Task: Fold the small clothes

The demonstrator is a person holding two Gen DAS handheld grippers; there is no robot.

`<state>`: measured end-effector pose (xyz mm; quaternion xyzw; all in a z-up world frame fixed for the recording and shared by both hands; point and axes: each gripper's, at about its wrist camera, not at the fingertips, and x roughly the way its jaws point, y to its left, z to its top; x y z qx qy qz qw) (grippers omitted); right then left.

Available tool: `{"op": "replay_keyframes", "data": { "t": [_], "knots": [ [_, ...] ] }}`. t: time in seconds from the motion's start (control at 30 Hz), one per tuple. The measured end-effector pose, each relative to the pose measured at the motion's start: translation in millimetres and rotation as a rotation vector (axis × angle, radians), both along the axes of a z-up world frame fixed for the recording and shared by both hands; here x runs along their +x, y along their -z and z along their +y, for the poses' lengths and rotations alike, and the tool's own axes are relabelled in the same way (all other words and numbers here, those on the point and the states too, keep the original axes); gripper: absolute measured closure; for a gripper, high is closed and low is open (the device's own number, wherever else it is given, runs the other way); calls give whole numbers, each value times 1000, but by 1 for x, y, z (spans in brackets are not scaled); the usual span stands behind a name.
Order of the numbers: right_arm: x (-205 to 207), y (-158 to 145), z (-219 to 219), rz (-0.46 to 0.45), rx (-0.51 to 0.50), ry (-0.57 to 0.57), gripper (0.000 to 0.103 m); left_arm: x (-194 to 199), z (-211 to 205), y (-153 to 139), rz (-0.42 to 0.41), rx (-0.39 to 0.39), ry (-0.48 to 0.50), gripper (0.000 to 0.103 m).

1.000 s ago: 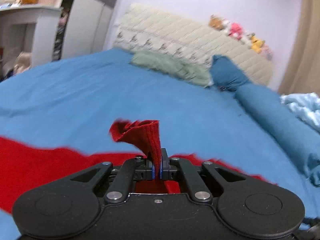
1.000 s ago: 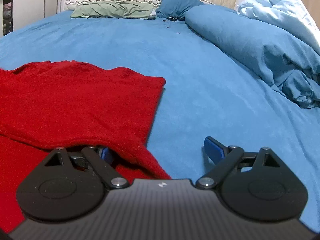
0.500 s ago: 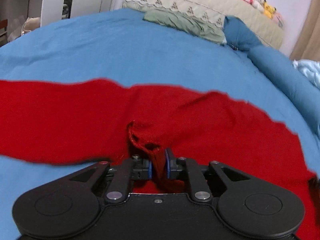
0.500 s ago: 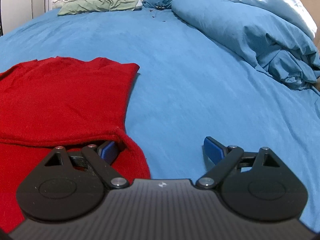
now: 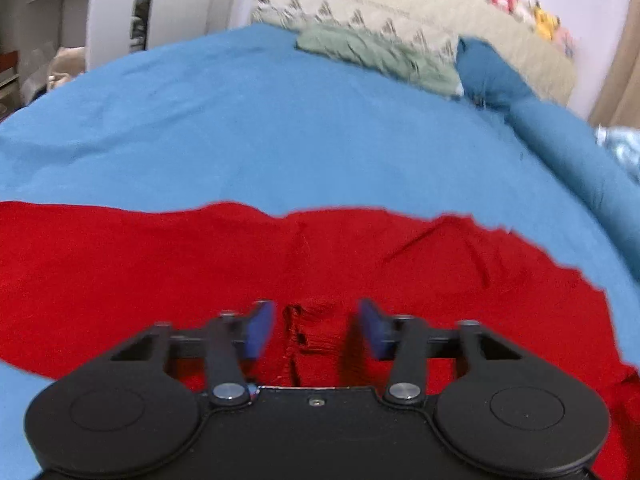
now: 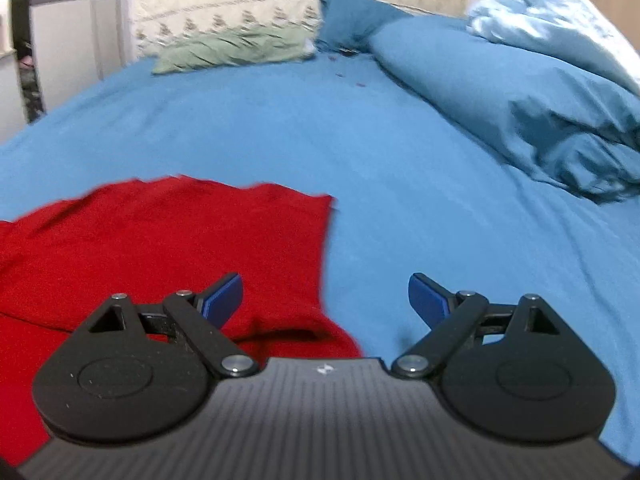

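Left tongs (image 5: pixel 316 330) opening over the red garment (image 5: pixel 280 272), nothing pinched; right tongs (image 6: pixel 326 300) wide, empty. Risk: pads snag knit, dragging fold apart.

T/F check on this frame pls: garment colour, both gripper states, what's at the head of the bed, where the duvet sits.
1. The garment is red. True: the red garment lies spread on the blue bed sheet.
2. The left gripper is clamped on the cloth. False: the left gripper has its jaws opening, cloth between the pads but not pinched.
3. The right gripper holds the garment's edge. False: the right gripper is open, holding nothing.
4. A green pillow lies by the headboard. True.
5. The bunched duvet is right of the garment. True.
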<state>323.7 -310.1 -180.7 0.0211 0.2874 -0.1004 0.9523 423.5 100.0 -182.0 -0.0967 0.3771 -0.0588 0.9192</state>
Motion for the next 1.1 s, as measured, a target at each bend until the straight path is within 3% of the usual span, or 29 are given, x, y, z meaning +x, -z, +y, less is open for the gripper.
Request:
{"op": "replay_keyframes", "data": {
  "t": [0.03, 0.1, 0.2, 0.27, 0.33, 0.4, 0.47, 0.53, 0.6, 0.73, 0.97, 1.1],
  "knots": [
    [3, 1, 3, -1, 7, -18, 0, 1, -4, 2, 5, 10, 7, 90],
    [8, 4, 12, 3, 4, -50, 0, -7, -11, -3, -55, 44, 15, 96],
    [17, 12, 23, 1, 9, -94, 0, -37, -25, -26, -283, 142, 28, 95],
    [25, 19, 31, -6, 14, -129, 0, -44, -31, -27, -350, 219, -1, 82],
    [33, 27, 41, -3, 3, -160, 0, -35, -29, -15, -276, 235, -23, 78],
    [38, 34, 50, 8, -8, -187, 0, -36, -20, -9, -224, 182, -21, 76],
    [42, 39, 55, 14, -24, -210, 0, -49, -18, -12, -261, 145, 6, 49],
    [45, 43, 58, 18, -36, -217, 0, -53, -24, -14, -285, 153, 56, 37],
    [49, 47, 55, 30, -37, -209, 0, -47, -31, -9, -253, 146, 101, 37],
    [46, 58, 43, 49, -7, -176, 0, -18, -29, 19, -92, 91, 113, 37],
    [36, 67, 31, 23, 22, -162, 0, -28, -29, 17, -92, 116, 99, 37],
    [34, 49, 33, 34, 49, -151, 0, -35, -32, -3, -87, 95, 68, 37]
  ]
}}
